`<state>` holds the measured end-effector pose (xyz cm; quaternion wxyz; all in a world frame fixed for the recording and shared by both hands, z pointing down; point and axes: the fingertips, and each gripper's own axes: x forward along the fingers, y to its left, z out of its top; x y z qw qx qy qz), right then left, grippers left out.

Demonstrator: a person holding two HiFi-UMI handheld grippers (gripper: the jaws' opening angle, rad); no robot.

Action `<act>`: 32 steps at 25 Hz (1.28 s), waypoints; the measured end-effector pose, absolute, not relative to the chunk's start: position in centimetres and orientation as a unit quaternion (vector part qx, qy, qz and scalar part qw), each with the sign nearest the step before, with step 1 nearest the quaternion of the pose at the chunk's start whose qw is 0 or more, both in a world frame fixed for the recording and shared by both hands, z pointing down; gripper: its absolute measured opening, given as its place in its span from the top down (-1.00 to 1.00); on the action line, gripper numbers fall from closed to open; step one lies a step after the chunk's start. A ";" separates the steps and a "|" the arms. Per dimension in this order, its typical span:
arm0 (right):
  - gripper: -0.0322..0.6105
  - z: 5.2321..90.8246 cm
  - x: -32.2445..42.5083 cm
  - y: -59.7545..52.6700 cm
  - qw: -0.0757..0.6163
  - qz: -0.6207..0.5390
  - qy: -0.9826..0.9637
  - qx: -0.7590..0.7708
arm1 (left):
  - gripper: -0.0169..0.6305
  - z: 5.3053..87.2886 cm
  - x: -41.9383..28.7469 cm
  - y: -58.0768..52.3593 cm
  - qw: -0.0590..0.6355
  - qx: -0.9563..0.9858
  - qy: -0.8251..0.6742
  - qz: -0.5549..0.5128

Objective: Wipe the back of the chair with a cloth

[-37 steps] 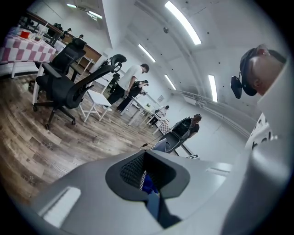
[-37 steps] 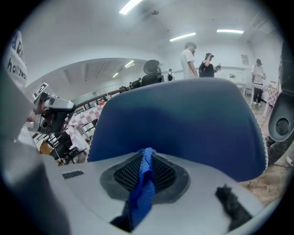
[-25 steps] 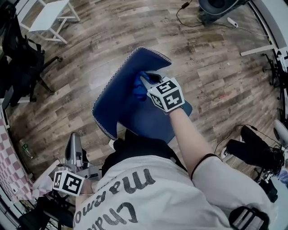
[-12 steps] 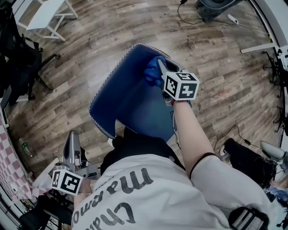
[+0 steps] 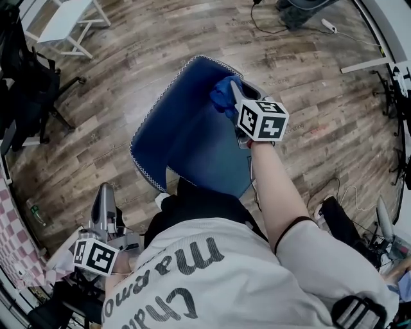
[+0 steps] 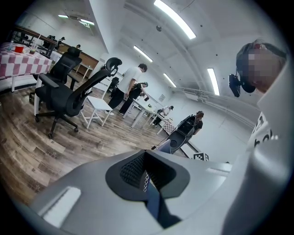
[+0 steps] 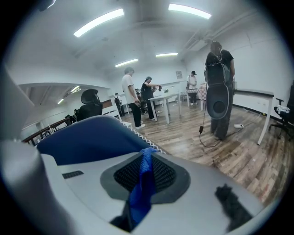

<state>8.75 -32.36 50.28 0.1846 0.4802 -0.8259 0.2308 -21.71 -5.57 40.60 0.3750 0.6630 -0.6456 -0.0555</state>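
Note:
The blue chair back [image 5: 183, 138], edged in white stitching, fills the middle of the head view, and its rounded top [image 7: 85, 140] shows in the right gripper view. My right gripper [image 5: 230, 91] is shut on a blue cloth [image 5: 222, 95] and presses it against the upper right edge of the chair back. A strip of the cloth [image 7: 141, 186] hangs between the right gripper's [image 7: 146, 156] closed jaws. My left gripper [image 5: 103, 196] stays low at the left, away from the chair. Its jaws [image 6: 144, 165] are shut on nothing.
A black office chair [image 5: 29, 77] stands at the far left, with a white folding table [image 5: 67, 22] behind it. Cables [image 5: 270, 16] run over the wooden floor at the top. A checked tablecloth [image 5: 9, 241] is at the lower left. Several people stand by tables [image 7: 158, 98] in the background.
My right gripper has carried the cloth from the middle of the chair back up and to the right, to its upper right edge. The left gripper has hardly moved.

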 end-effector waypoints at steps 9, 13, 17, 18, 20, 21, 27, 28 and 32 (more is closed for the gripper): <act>0.73 51.6 3.6 -23.1 0.223 0.252 -0.843 0.419 | 0.94 40.5 -22.1 -3.6 0.382 0.691 -0.611 -0.058; 0.73 52.7 -0.2 -17.8 0.241 0.266 -0.861 0.361 | 0.94 40.7 -22.9 -2.7 0.382 0.701 -0.600 -0.052; 0.73 53.2 -3.9 -13.2 0.258 0.262 -0.877 0.309 | 0.93 40.9 -23.0 -1.9 0.385 0.714 -0.583 -0.049; 0.73 53.3 -4.5 -12.2 0.261 0.262 -0.880 0.300 | 0.93 40.9 -22.9 -1.6 0.386 0.716 -0.579 -0.048; 0.73 53.4 -5.5 -10.6 0.267 0.262 -0.882 0.287 | 0.94 40.9 -22.9 -1.2 0.388 0.721 -0.572 -0.045; 0.73 53.5 -5.9 -9.9 0.268 0.265 -0.883 0.281 | 0.94 40.9 -23.0 -1.0 0.388 0.723 -0.570 -0.043; 0.73 54.1 -7.3 -6.9 0.268 0.292 -0.882 0.256 | 0.93 41.3 -23.2 0.0 0.394 0.723 -0.566 -0.037; 0.73 54.3 -7.5 -6.7 0.269 0.296 -0.882 0.249 | 0.93 41.4 -23.2 0.0 0.396 0.722 -0.566 -0.037; 0.73 54.6 -8.3 -6.5 0.277 0.295 -0.890 0.208 | 0.94 42.0 -22.8 0.0 0.404 0.712 -0.574 -0.036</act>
